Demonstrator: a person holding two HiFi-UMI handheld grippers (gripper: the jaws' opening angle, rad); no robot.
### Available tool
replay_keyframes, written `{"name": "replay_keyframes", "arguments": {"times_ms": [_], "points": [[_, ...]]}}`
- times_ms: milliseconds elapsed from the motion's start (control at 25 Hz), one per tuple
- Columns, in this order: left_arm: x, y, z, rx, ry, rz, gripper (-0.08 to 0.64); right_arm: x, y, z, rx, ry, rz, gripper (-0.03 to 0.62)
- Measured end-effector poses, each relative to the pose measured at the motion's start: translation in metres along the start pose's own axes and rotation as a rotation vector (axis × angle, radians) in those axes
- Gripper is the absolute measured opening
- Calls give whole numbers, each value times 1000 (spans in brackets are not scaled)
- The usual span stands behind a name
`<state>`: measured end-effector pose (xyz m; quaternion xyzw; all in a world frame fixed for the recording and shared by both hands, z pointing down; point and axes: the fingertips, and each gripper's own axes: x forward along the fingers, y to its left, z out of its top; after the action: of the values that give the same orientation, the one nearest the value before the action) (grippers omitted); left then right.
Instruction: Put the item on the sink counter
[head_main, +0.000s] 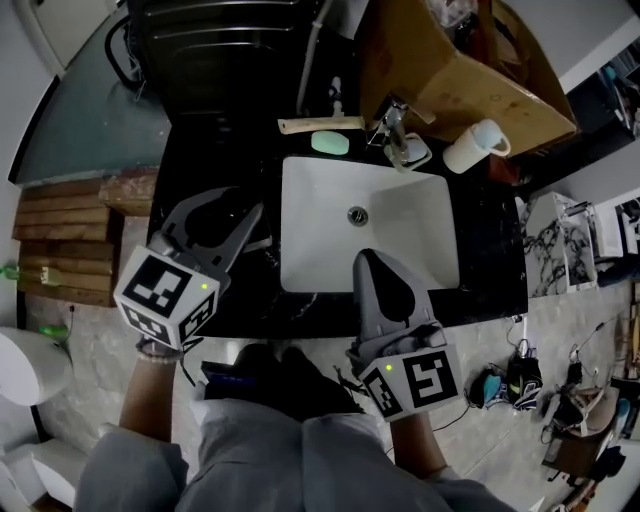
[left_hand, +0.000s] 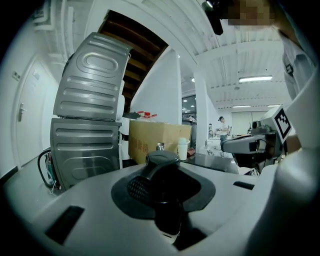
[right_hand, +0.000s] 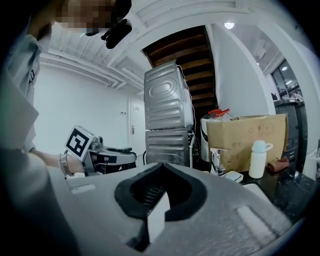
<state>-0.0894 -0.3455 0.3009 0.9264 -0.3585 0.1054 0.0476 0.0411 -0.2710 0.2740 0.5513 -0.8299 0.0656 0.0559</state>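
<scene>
I see the black sink counter (head_main: 490, 255) across the middle, its white basin (head_main: 400, 235) set into it and a cardboard box (head_main: 470, 80) at the back. My left gripper (head_main: 222, 225) sits over the counter's left part, just beside the basin. Its jaws stand narrowly apart, clamped on the black item (left_hand: 160, 167), a rounded dark thing with a mesh patch that pokes up between them. I cannot tell whether it touches the counter. My right gripper (head_main: 372, 262) points over the basin's near edge with its jaws closed together, empty.
</scene>
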Motion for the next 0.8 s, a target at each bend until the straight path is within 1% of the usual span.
{"name": "replay_keyframes", "arguments": {"times_ms": [160, 320, 520, 800], "points": [[19, 7, -19, -10, 38, -31, 89, -1, -3, -8, 7, 20, -27, -3], [36, 12, -34, -5, 69, -58, 89, -2, -6, -13, 10, 32, -49, -3], [55, 13, -46, 40, 72, -105, 89, -3, -11, -23, 18, 58, -71, -3], [75, 13, -61, 59, 89, -160, 89, -1, -13, -30, 32, 73, -94, -3]]}}
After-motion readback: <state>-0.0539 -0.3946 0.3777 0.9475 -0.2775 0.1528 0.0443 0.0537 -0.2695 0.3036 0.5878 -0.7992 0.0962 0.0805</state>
